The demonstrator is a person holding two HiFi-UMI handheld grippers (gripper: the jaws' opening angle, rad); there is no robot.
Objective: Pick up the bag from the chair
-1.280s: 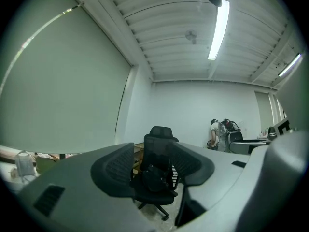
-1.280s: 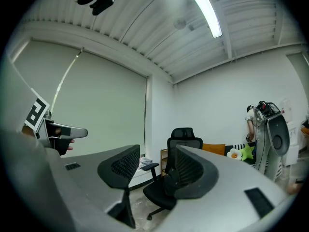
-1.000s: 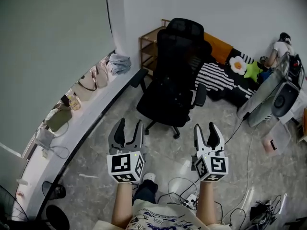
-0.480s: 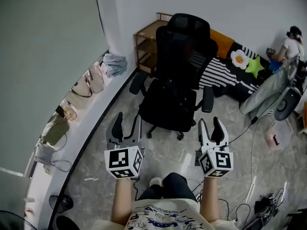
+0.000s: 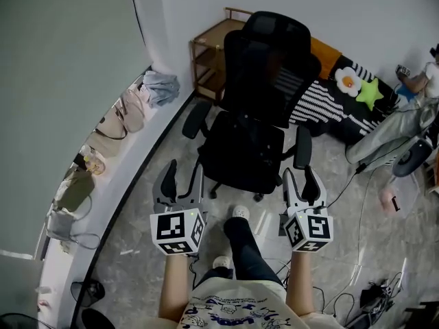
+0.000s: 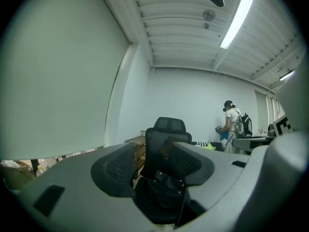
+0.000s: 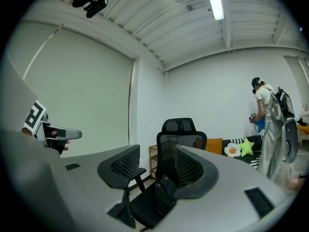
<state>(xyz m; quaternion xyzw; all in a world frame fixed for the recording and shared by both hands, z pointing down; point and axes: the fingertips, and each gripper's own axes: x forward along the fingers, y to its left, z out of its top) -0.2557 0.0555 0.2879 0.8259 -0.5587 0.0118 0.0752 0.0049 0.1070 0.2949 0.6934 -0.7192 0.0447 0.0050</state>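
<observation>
On the seat of the black mesh-backed office chair [image 5: 271, 60], straight ahead and well apart from both tools, sits the soft black bag [image 6: 165, 187], equally near the left gripper [image 5: 184, 178] and right gripper [image 5: 300, 180], both spread and empty.

Left claw [image 5: 185, 175] and right claw [image 5: 298, 179] held out level, side by side, well apart. Both have jaws apart, gripping nothing. Bare forearms [image 5: 175, 286] extended forward, one leg [image 5: 241, 242] stepped out between them.
</observation>
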